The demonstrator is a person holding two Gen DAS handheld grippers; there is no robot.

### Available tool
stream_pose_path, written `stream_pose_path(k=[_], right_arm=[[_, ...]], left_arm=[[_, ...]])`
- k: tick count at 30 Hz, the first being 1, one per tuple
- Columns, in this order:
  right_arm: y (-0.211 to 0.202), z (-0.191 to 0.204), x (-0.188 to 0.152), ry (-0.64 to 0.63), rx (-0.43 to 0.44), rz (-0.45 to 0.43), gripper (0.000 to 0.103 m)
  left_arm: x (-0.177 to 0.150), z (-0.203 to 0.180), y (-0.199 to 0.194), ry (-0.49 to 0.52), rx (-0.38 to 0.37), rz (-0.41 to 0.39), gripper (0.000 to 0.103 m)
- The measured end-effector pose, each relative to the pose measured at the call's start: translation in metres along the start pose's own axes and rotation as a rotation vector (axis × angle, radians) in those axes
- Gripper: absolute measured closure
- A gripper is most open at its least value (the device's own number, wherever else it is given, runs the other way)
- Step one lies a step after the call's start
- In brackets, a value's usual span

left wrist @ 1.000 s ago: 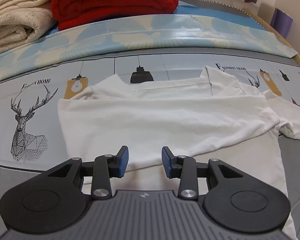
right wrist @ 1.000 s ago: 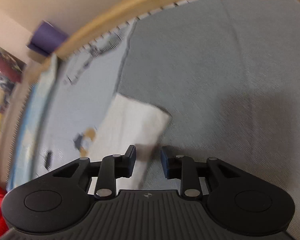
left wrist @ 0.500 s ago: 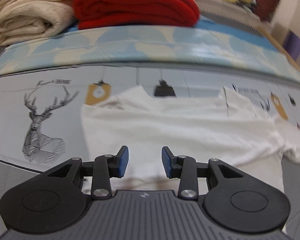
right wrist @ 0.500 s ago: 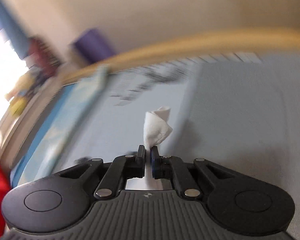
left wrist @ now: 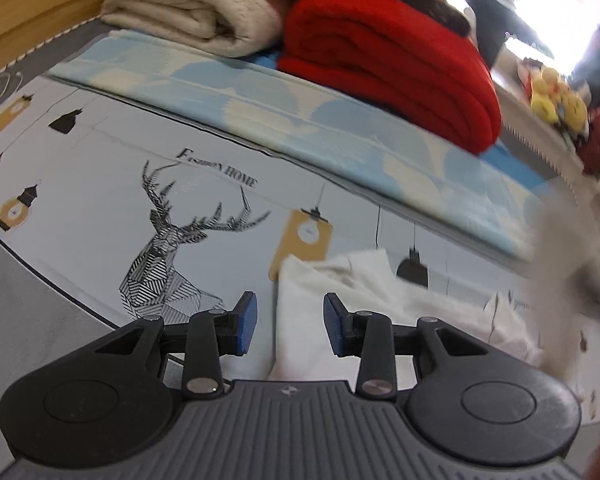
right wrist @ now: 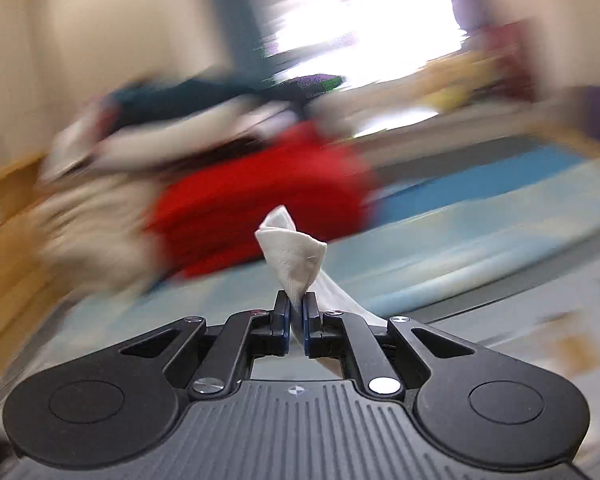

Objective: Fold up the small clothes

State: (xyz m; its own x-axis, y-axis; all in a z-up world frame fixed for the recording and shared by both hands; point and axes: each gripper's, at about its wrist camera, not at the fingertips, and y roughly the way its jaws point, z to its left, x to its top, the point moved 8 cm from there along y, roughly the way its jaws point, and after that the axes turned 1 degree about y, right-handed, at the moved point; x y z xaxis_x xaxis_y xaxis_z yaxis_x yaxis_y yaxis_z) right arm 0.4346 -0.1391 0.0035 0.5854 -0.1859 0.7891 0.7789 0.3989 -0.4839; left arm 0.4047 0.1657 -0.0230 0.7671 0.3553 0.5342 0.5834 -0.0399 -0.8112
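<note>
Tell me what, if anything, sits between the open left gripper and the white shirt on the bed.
Nothing visible does: the left gripper hangs open right over the white shirt, with only its cloth showing between the fingers.

One line of print can be read — "HOME" in dark capitals on the pale printed bedsheet (left wrist: 100,184), just above the antlers of the line-drawn stag (left wrist: 168,256). The slanted word before it begins with "F" — the rest is too blurred. The right wrist view shows no legible text.
</note>
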Motion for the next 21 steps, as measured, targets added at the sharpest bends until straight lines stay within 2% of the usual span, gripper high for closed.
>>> stream_pose_path(k=[2,3,4,6,9,13,15,17,18,21], right_arm=[[0.025,0.037,-0.047,0.005,0.147,0.222,0.087],[0.029,0.046,-0.064,0.002,0.19,0.295,0.085],[0.026,0.049,-0.077,-0.013,0.2,0.336,0.085],[0.012,0.04,-0.085,-0.046,0.17,0.349,0.084],[-0.019,0.001,-0.071,-0.014,0.072,0.302,0.081],[-0.065,-0.089,-0.044,0.083,-0.131,0.162,0.078],[-0.081,-0.136,-0.046,0.106,-0.246,0.102,0.078],[-0.089,-0.188,-0.052,0.143,-0.416,0.111,0.078],[-0.091,-0.206,-0.055,0.167,-0.465,0.121,0.076],[-0.082,-0.25,-0.074,0.273,-0.456,0.223,0.076]], left_arm=[[0.005,0.007,-0.002,-0.017,-0.009,0.002,0.062],[0.005,0.008,-0.002,-0.022,-0.012,0.004,0.062],[0.006,0.01,-0.002,-0.026,-0.015,0.007,0.062],[0.005,0.01,-0.003,-0.026,-0.022,0.014,0.062],[0.002,0.009,-0.003,-0.02,-0.028,0.019,0.062],[-0.008,-0.001,0.005,0.001,-0.033,0.045,0.062],[-0.013,-0.008,0.009,0.017,-0.031,0.053,0.062],[-0.018,-0.018,0.012,0.04,-0.028,0.056,0.062],[-0.019,-0.023,0.013,0.052,-0.029,0.057,0.062],[-0.023,-0.038,0.019,0.077,-0.028,0.061,0.062]])
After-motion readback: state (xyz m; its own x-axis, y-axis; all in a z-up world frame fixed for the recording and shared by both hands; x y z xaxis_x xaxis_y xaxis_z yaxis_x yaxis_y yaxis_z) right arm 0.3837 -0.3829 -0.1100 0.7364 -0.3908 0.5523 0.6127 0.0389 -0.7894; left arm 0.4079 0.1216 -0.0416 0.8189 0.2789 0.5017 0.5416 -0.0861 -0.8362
